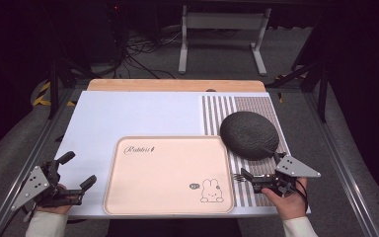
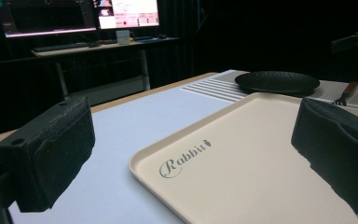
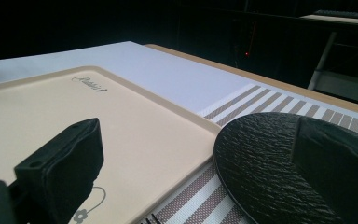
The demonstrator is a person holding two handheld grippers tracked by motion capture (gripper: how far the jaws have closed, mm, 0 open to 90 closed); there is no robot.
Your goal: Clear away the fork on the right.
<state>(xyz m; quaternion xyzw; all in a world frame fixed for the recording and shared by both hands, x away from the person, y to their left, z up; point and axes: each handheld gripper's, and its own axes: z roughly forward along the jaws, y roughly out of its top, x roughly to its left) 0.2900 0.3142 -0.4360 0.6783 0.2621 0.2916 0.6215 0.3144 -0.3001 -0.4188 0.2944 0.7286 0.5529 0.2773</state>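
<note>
- Left gripper [image 1: 74,172], lower left, gapes wide with nothing between its jaws.
- Right gripper [image 1: 243,176], lower right, jaws apart, perhaps over a fork [image 1: 239,176], beside tray [image 1: 128,197] and plate [image 1: 249,134].

High view: above my near side, facing forward and down over the whole table.
My left gripper view: low, near-left, facing the tray [image 2: 242,154] and plate [image 2: 277,81].
My right gripper view: low, near-right, close to the same tray [image 3: 121,121] and plate [image 3: 261,158].
</note>
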